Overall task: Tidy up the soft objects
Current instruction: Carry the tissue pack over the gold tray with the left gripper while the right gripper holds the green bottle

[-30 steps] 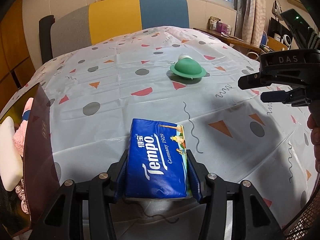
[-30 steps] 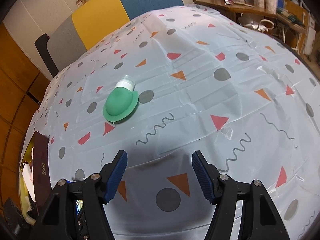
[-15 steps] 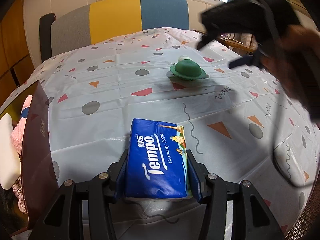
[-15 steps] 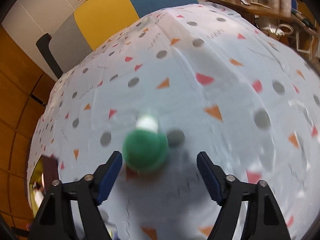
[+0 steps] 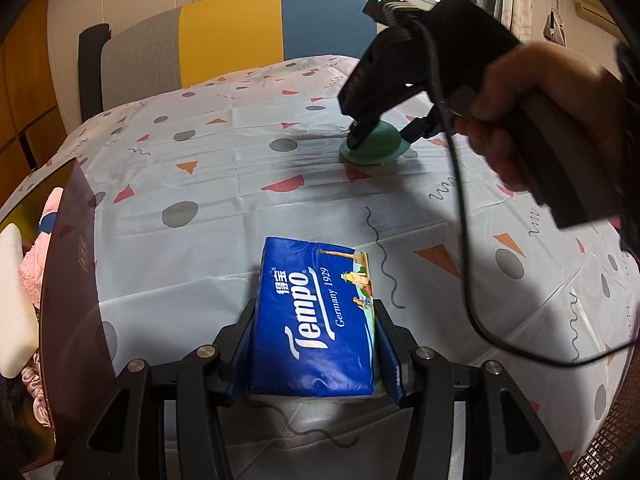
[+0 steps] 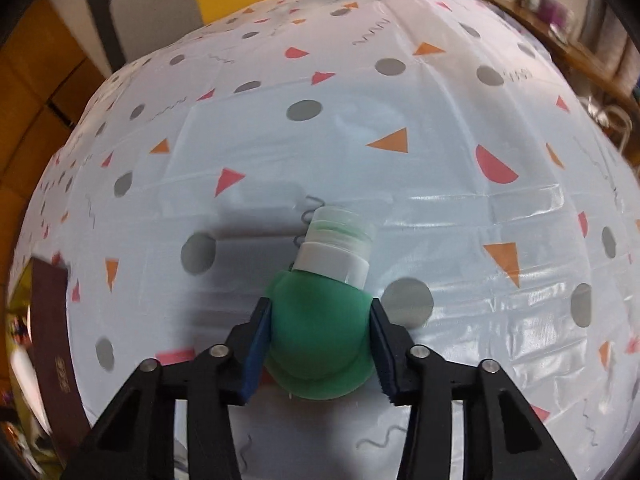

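Observation:
My left gripper (image 5: 314, 350) is shut on a blue Tempo tissue pack (image 5: 316, 316), which rests low over the patterned tablecloth (image 5: 224, 200) near its front edge. A soft green silicone bottle (image 6: 318, 332) with a white cap lies on the cloth at the table's middle. My right gripper (image 6: 320, 340) has closed around its green body, both blue pads touching its sides. In the left wrist view the right gripper (image 5: 378, 136) reaches down onto the bottle (image 5: 374, 150) from the right.
An open dark brown box (image 5: 68, 280) stands at the table's left edge, holding a pink fluffy item (image 5: 34, 256) and a white soft item (image 5: 12, 300). A grey, yellow and blue chair (image 5: 224, 40) stands behind the table. The right gripper's cable (image 5: 464, 240) hangs over the cloth.
My right gripper swung from the right side to the green bottle, came down over it and closed its jaws on the body. My left gripper and the tissue pack stayed still.

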